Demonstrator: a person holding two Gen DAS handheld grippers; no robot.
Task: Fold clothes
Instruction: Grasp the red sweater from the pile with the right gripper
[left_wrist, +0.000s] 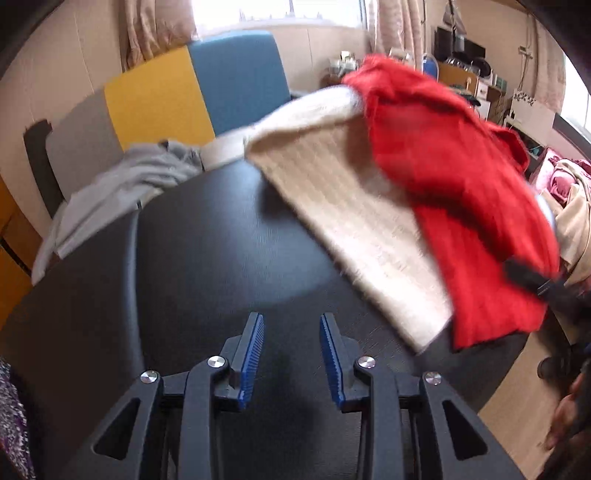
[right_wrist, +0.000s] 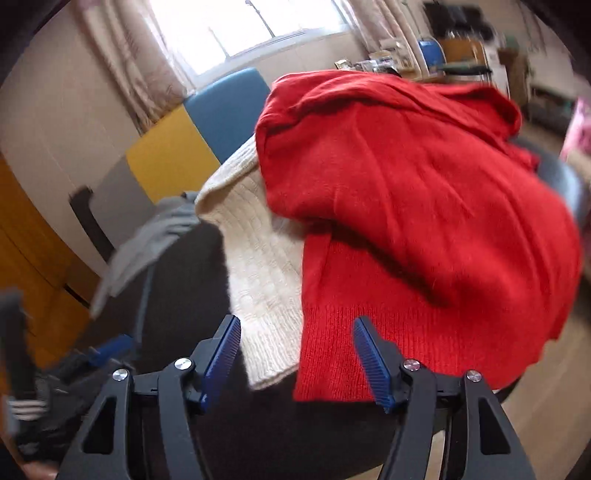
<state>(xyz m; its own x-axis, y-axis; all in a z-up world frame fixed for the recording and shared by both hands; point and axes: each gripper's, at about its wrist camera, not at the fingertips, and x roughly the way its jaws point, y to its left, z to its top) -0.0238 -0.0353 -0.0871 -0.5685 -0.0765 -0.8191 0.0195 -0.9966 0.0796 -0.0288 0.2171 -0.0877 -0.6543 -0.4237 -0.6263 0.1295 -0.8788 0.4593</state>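
Two grippers hang over the dark round surface (left_wrist: 207, 258), both with jaws parted and nothing between them. Nearest, the left gripper (left_wrist: 291, 354) points down at bare surface, well apart from the clothes. The right gripper (right_wrist: 297, 354) sits just before the near hem of the red sweater (right_wrist: 424, 206), which lies on top of a cream knit (right_wrist: 262, 280), its hem hanging over the surface's edge. I judge the step is picking up the red sweater: take the ribbed hem only, so the cream knit stays behind, then spread it on the bare left side. Farther left, a grey garment (left_wrist: 122, 184) droops off the far edge.
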